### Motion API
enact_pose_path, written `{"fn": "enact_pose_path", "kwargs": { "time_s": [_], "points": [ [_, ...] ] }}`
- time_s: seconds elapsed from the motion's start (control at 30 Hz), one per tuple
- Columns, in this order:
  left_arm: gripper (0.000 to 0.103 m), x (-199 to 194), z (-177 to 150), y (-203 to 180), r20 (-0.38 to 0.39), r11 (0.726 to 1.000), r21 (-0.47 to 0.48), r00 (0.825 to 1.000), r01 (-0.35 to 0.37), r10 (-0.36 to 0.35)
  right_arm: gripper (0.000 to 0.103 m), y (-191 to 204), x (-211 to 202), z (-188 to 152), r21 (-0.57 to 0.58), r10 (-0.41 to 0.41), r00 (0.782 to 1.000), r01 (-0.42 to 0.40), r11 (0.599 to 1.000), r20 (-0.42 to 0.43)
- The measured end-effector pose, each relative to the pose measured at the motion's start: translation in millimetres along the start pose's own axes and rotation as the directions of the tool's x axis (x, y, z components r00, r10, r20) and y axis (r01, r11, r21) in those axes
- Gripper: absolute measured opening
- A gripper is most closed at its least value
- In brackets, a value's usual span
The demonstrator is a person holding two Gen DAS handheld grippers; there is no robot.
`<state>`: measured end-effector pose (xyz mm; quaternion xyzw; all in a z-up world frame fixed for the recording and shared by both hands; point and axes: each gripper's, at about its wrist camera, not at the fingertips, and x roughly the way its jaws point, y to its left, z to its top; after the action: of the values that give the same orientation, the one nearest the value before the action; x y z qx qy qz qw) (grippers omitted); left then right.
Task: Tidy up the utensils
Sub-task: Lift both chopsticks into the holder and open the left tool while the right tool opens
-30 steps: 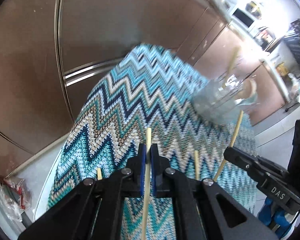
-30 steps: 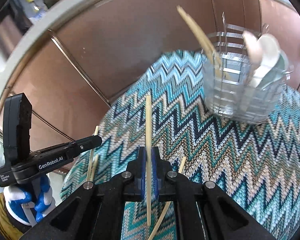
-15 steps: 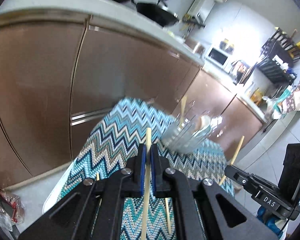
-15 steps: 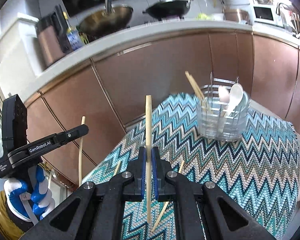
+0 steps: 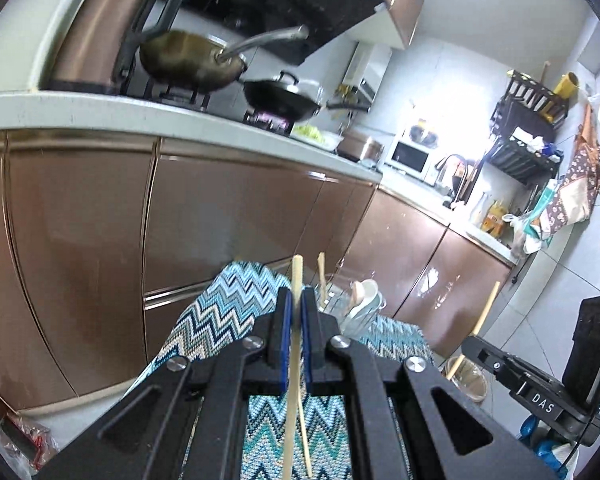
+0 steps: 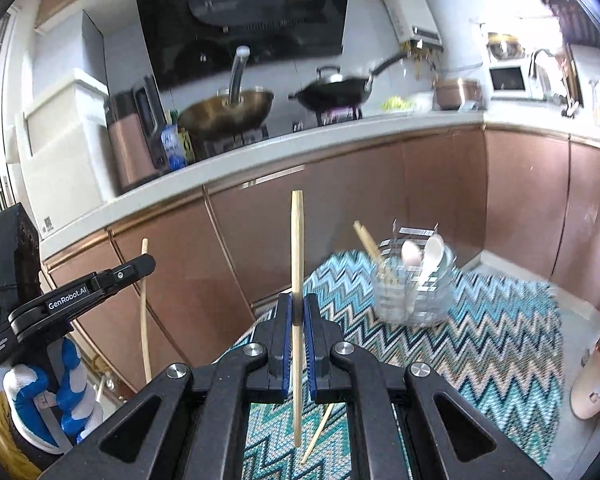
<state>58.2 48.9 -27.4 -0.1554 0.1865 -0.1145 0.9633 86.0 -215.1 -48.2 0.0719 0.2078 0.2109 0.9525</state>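
My left gripper [image 5: 295,298] is shut on a pale wooden chopstick [image 5: 297,272] that stands upright between the blue pads. My right gripper [image 6: 296,306] is likewise shut on a second chopstick [image 6: 297,236], also upright. Both are held above a zigzag-patterned cloth [image 6: 496,344]. A clear utensil holder [image 6: 414,292] with white spoons and a pair of chopsticks stands on the cloth ahead and to the right; it also shows just past the left fingers as the holder [image 5: 358,304]. One loose chopstick [image 6: 320,430] lies on the cloth below.
Brown cabinet doors [image 5: 228,216] rise behind the cloth under a pale counter [image 6: 260,156] with two woks. A pink cup [image 6: 596,372] stands at the cloth's right edge. In the right wrist view, a gloved hand [image 6: 44,392] carries the left gripper at the left.
Both grippers have risen and tilted upward, each still clamped on its chopstick. The views now take in the counter and stove, and the holder sits lower and smaller in them.
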Motion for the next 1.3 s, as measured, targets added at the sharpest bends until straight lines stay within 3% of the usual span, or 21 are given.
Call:
{"fn": "enact_pose_path", "kwargs": {
  "time_s": [0.3, 0.6, 0.9, 1.07, 1.3],
  "points": [
    [0.004, -34, 14, -31, 0.098, 0.999, 0.029, 0.994, 0.038, -0.041, 0.006, -2, -47, 18, -0.013, -0.027, 0.988, 0.029, 1.0, 0.155],
    [0.004, -13, 27, -48, 0.131, 0.996, 0.024, 0.987, 0.087, -0.089, 0.006, -19, -42, 26, -0.026, -0.017, 0.98, 0.022, 0.999, 0.2],
    [0.004, 60, 65, -66, 0.203, 0.989, 0.011, 0.968, 0.146, -0.145, 0.006, -55, 12, 53, -0.042, 0.01, 0.98, -0.002, 0.999, 0.197],
    [0.004, 128, 87, -76, 0.238, 0.987, -0.01, 0.959, 0.162, -0.155, 0.006, -80, 61, 77, -0.055, 0.023, 0.977, -0.012, 0.998, 0.211],
    [0.004, 231, 94, -78, 0.249, 0.989, -0.046, 0.96, 0.143, -0.127, 0.006, -113, 129, 98, -0.075, 0.017, 0.976, -0.001, 0.997, 0.218]
  ]
}}
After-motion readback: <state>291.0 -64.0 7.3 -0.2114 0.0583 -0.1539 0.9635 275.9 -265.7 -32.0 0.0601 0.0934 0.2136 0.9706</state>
